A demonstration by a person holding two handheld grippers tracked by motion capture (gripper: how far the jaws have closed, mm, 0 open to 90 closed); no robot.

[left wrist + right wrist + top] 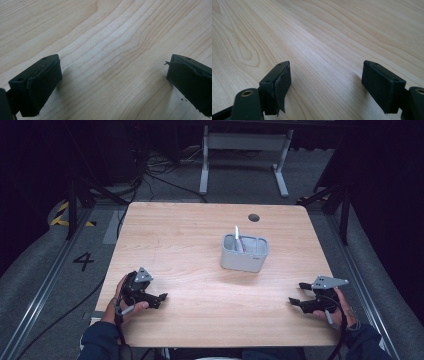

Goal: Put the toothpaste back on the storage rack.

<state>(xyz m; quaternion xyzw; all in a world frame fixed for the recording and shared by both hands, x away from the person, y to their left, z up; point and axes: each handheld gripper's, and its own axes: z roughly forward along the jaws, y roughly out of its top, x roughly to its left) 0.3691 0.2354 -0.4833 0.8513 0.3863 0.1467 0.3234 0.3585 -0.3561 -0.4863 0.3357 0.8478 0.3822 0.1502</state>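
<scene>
A black round hole (254, 217) sits near the table's (200, 320) far edge; wood grain runs across the top. Cables (150, 170) lie on the grey floor (40, 270) beyond; a white desk frame (245, 142) stands there.

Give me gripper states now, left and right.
Left gripper: open, holding nothing, jaws wide apart over bare table.
Right gripper: open, holding nothing, also over bare wood.

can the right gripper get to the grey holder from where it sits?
Probably yes. The right gripper is open and empty at the table's near right, and bare wood lies between it and the grey holder at the middle, pen sticking up.
</scene>
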